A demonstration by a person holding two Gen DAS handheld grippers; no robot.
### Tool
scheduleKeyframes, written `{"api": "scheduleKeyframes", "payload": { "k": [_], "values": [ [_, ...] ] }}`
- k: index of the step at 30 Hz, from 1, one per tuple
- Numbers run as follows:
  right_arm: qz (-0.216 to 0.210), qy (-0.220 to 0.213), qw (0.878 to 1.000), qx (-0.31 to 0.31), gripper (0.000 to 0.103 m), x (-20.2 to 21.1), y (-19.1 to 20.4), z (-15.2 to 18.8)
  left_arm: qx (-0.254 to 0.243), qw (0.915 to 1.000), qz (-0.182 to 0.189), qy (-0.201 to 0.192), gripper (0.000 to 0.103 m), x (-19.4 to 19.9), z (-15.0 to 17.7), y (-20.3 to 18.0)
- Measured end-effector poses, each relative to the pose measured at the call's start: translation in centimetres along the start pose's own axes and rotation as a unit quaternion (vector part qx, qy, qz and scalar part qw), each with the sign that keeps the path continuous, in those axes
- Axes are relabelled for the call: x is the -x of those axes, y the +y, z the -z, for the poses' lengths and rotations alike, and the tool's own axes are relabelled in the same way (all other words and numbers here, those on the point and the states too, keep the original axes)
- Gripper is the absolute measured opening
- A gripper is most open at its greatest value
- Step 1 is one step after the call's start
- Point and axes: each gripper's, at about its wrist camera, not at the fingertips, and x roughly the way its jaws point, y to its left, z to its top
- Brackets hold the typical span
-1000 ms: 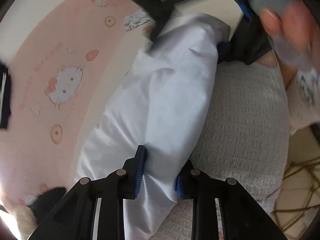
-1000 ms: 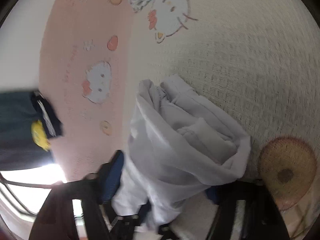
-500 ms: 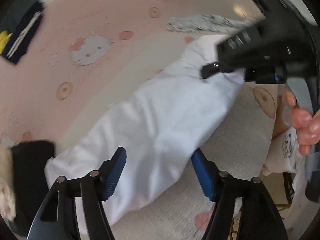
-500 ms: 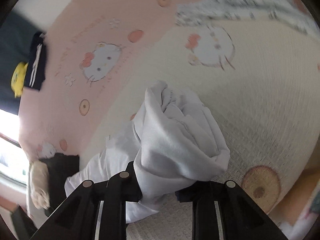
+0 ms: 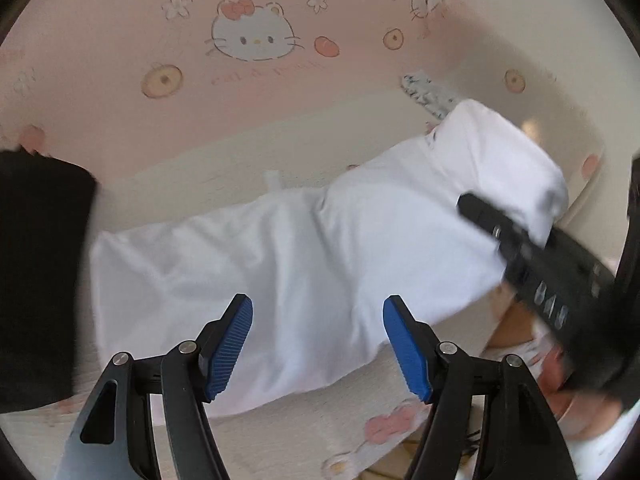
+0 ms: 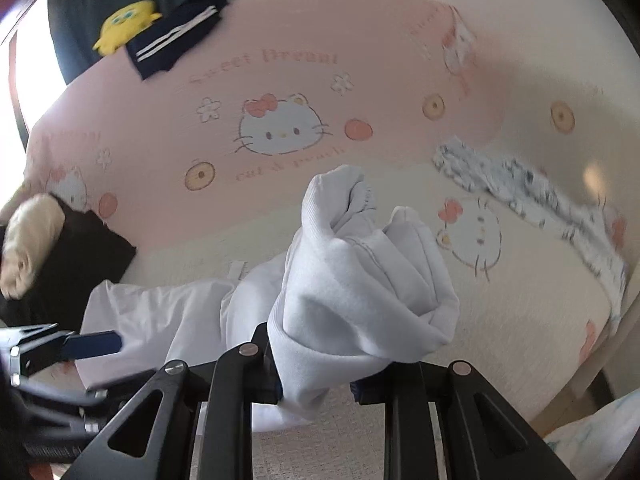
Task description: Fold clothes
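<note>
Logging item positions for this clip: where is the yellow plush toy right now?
The yellow plush toy shows only in the right wrist view, upper left, at the far edge of the pink bedsheet, touching the folded navy striped garment.

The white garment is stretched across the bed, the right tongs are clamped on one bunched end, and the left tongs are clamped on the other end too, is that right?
Not quite. The left tongs are open, their blue pads apart above the white garment and gripping nothing, as the left wrist view shows. The rest holds: the right tongs are clamped on one bunched end, with the garment across the bed.
</note>
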Motion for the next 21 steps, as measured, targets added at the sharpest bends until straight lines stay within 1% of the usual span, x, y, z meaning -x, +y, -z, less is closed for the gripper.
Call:
{"api": "scheduleKeyframes", "payload": {
  "k": [3,4,7,8,9,10,13,15,16,17,19,21],
  "values": [
    [0.003,-0.01,1.0,0.017,0.022,0.5,0.7,0.1,0.016,0.9998,0.013,0.0,0.066,-1.3,-0.5,0.3],
    [0.003,-0.013,1.0,0.02,0.022,0.6,0.9,0.1,0.02,0.9997,0.01,0.006,0.065,-1.8,-0.8,0.5],
    [0.0,-0.019,1.0,0.022,0.022,0.6,1.0,0.1,0.02,0.9995,0.003,0.026,0.059,-3.9,-1.0,0.8],
    [-0.004,-0.021,1.0,0.018,0.022,0.7,1.0,0.1,0.023,0.9992,-0.003,0.034,0.055,-4.5,-0.8,0.9],
    [-0.008,-0.023,1.0,0.014,0.022,0.7,1.0,0.1,0.025,0.9988,-0.009,0.041,0.046,-5.1,-0.5,1.0],
    [-0.01,-0.024,1.0,0.012,0.022,0.7,1.0,0.1,0.018,0.999,-0.02,0.035,0.042,-5.4,-0.5,0.9],
    [-0.012,-0.029,0.999,0.021,0.022,0.8,1.4,0.2,-0.011,0.9985,-0.047,0.025,0.042,-5.8,-0.3,0.2],
    [-0.012,-0.037,0.999,0.033,0.022,0.9,2.0,0.2,-0.028,0.9972,-0.064,0.028,0.043,-5.6,-0.4,-0.5],
    [-0.013,-0.043,0.998,0.04,0.022,1.0,2.3,0.2,-0.023,0.9974,-0.062,0.03,0.043,-5.5,-0.6,-0.4],
    [-0.012,-0.047,0.998,0.051,0.022,1.2,2.8,0.2,-0.006,0.9981,-0.052,0.032,0.043,-5.1,-0.8,-0.1],
    [-0.01,-0.056,0.996,0.072,0.022,1.5,3.7,0.2,0.041,0.9985,-0.003,0.035,0.043,-3.9,-1.2,1.3],
    [-0.005,-0.065,0.994,0.093,0.022,1.7,4.5,0.3,0.091,0.9941,0.045,0.037,0.043,-2.4,-1.7,3.0]
  ]
}}
